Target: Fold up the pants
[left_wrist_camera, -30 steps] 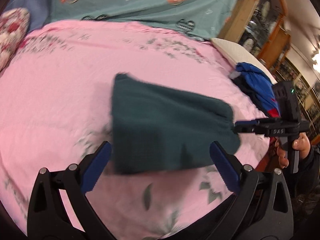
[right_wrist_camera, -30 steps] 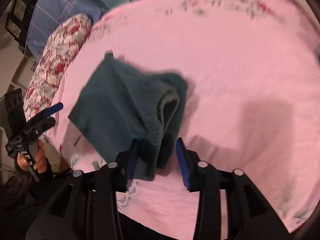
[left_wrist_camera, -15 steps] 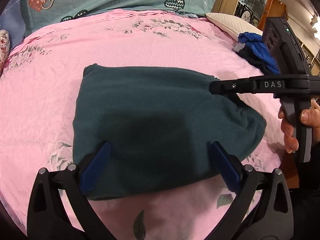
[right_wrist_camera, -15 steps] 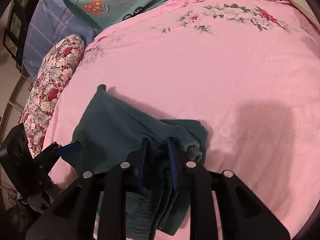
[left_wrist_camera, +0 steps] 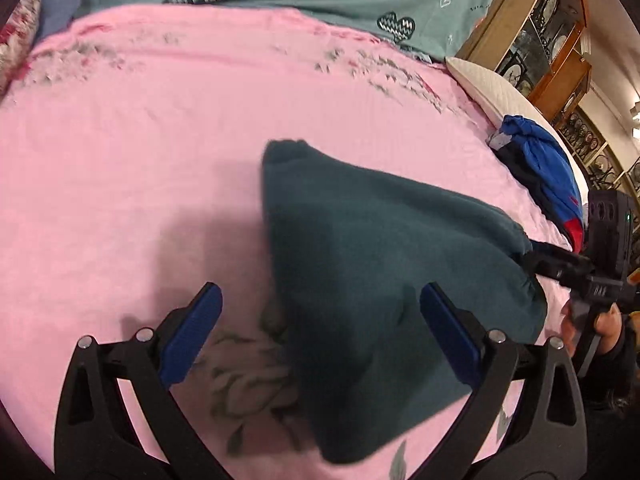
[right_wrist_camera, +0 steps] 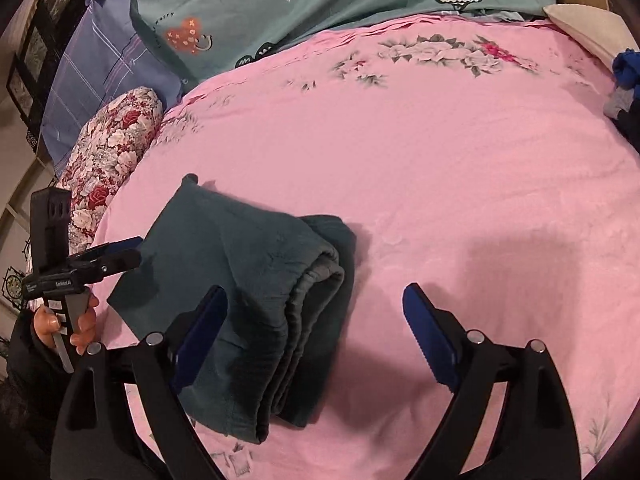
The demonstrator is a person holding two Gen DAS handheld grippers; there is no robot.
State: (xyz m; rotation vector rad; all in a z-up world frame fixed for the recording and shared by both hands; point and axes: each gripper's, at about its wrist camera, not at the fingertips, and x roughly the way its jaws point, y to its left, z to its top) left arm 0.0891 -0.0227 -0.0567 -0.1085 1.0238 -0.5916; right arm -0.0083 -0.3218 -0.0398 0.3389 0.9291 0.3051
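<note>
The dark teal pants (right_wrist_camera: 256, 280) lie folded in a thick stack on the pink bedsheet, waistband layers toward me at the right side. They also show in the left wrist view (left_wrist_camera: 384, 280). My right gripper (right_wrist_camera: 316, 336) is open and empty, its left finger over the stack's near edge. My left gripper (left_wrist_camera: 320, 336) is open and empty, hovering at the pants' left edge. In the right wrist view the left gripper (right_wrist_camera: 120, 254) sits at the stack's left corner. In the left wrist view the right gripper (left_wrist_camera: 560, 264) sits at the waistband end.
The pink floral sheet (right_wrist_camera: 440, 168) covers the bed. A red floral bolster (right_wrist_camera: 112, 152) lies at the left, teal heart-print bedding (right_wrist_camera: 320, 4) at the back. Blue clothing (left_wrist_camera: 544, 176) and a white pillow (left_wrist_camera: 492, 84) sit at the right edge beside wooden cabinets (left_wrist_camera: 544, 36).
My right gripper let go of the pants' waistband fold and opened wide, backing off a little. My left gripper stayed open and shifted left of the stack.
</note>
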